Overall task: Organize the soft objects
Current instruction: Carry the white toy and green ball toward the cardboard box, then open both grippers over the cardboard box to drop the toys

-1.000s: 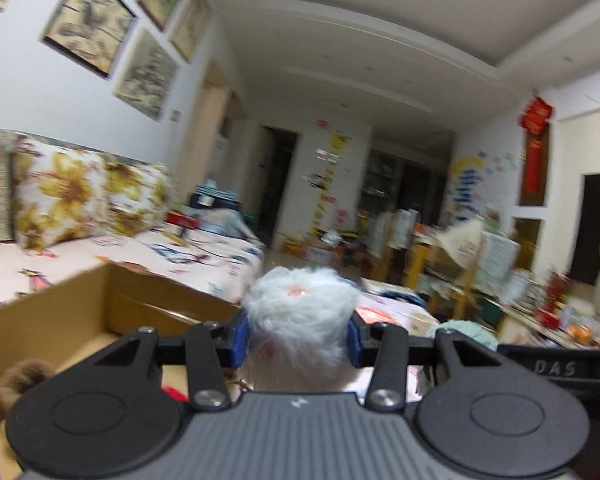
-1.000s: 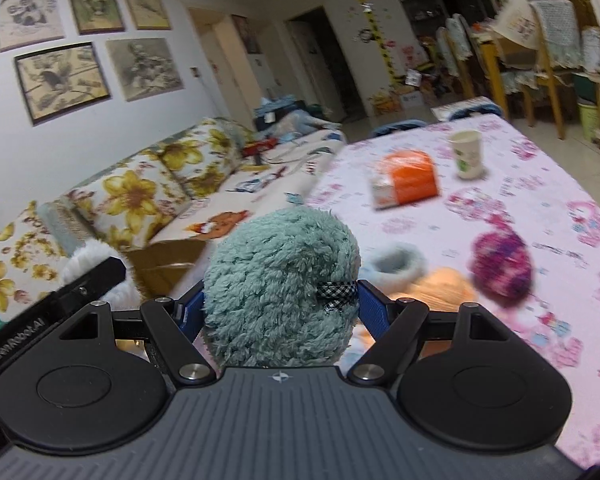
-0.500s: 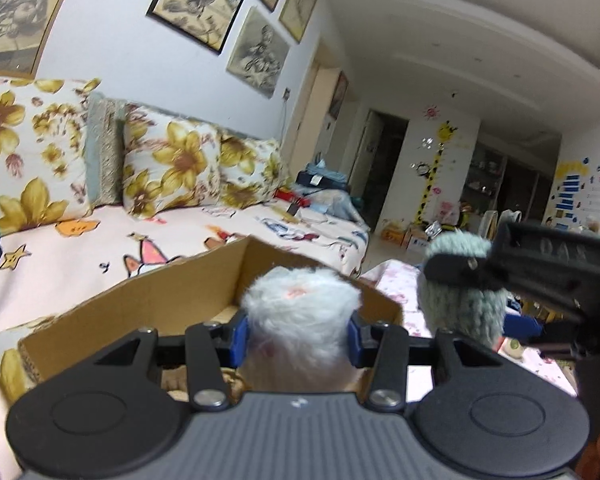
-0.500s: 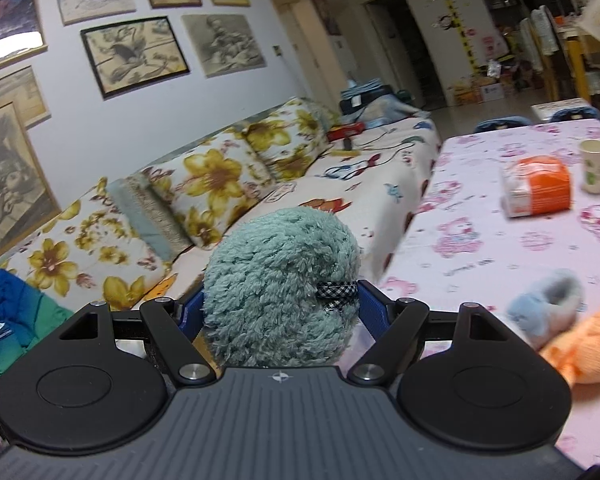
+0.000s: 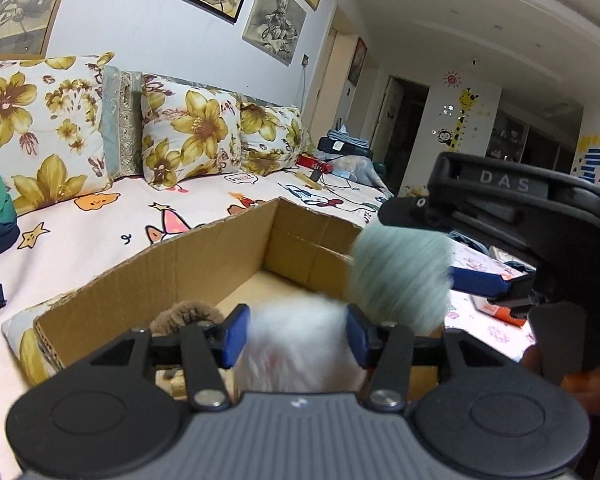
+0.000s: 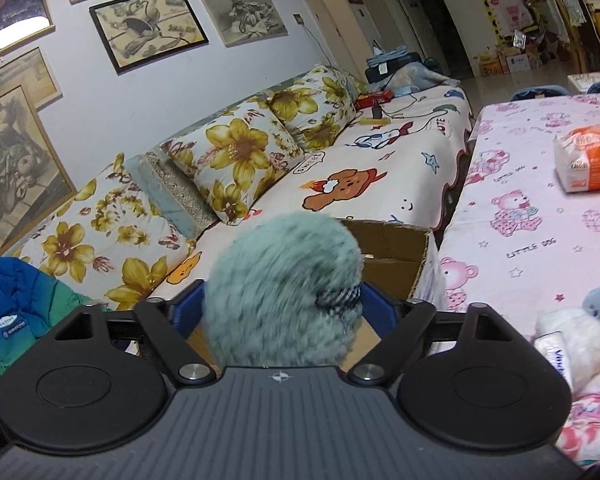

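Note:
My left gripper (image 5: 296,334) is shut on a white fluffy plush (image 5: 300,344) and holds it over the near end of an open cardboard box (image 5: 204,264) that stands on the sofa. A brown fuzzy toy (image 5: 184,314) lies in the box. My right gripper (image 6: 282,306) is shut on a teal fluffy plush (image 6: 280,288) above the box (image 6: 392,256). In the left wrist view the teal plush (image 5: 400,276) hangs over the box's right side, held by the right gripper (image 5: 440,264).
The sofa (image 6: 380,160) has flowered cushions (image 5: 196,132) and a blue-green jacket (image 6: 16,312) at its near end. To the right a table with a pink cloth (image 6: 540,220) carries an orange packet (image 6: 588,160) and white, blue and orange soft toys (image 6: 572,332).
Both grippers have swung left from the table to the box on the sofa, each still holding its plush. The right gripper now hangs close beside the left one.

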The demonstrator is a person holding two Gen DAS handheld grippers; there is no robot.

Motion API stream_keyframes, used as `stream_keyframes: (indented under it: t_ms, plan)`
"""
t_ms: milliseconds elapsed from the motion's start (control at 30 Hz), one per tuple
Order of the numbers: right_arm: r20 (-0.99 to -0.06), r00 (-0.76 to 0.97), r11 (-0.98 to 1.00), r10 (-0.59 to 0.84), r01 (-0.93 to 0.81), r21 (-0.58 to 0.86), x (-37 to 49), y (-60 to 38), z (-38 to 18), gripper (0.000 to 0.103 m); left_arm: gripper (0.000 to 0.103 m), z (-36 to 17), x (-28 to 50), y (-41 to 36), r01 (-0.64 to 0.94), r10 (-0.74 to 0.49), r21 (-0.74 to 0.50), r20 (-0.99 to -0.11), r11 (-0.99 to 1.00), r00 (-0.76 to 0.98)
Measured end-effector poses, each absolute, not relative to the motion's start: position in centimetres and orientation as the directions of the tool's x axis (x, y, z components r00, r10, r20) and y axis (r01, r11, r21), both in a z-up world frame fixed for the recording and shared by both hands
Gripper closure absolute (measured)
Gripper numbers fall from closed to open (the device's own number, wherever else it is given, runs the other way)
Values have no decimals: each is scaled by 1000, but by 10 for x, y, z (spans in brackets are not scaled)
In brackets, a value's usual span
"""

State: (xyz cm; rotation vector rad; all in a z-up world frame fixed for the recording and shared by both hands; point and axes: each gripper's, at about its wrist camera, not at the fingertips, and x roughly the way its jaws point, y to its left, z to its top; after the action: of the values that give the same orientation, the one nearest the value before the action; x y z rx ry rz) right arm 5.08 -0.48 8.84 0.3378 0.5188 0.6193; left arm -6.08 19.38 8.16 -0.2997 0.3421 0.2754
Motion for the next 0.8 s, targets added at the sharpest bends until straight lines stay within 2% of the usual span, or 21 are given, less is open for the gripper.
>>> stream_keyframes:
  t_ms: [33,100,200,800]
  plan:
    - [-350,698,765,625,-457,453,49,-7,90,0,47,82,-62,192,-315,217,-234,-366,920,905]
    - [-342,711,768,615,-441,464,47,-10,92,0,37,82,-63,192,-319,224,-230,-362,919,905]
    - [-324,729,769,603,-423,479,40,-17,93,0,35,84,-65,190,-318,227,-235,-345,918,911]
    - [-313,818,823,483,-301,482,2,-50,85,0,33,85,-64,172,-265,206,-176,-294,948,933]
